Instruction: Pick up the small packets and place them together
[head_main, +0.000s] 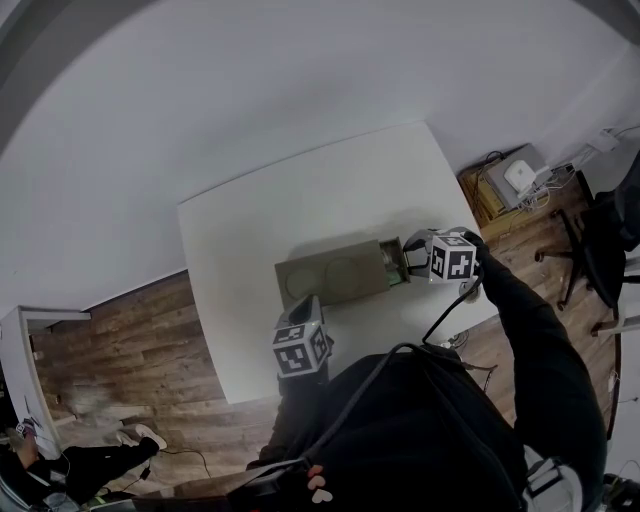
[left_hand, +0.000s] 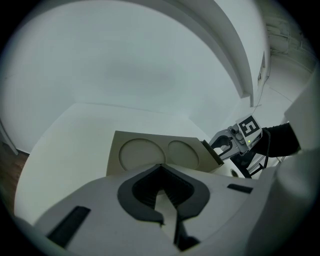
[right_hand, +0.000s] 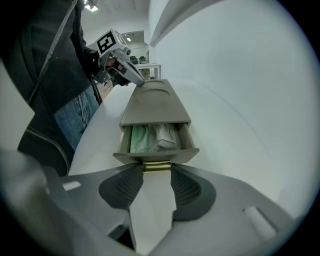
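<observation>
The main risk is the drawer coming right out of the box. If you pull much further to the right it could leave its slot, tip, and spill the packets on the worktop. They lie inside the drawer, a green one on the left and pale ones beside it. The brass pull is small and smooth, so a skewed tug could slip it out of the grip. The light box may also slide along with the drawer if nothing braces it.

Your right tongs are closed narrowly on that pull, one tip on each side. Your right arm reaches out in its dark sleeve along the right edge of the worktop, with the tongs pointing left at the drawer front.

Your left tongs are held close to your body, tips together and holding nothing. They seem to rest on the left end of the box, where they could steady it.
</observation>
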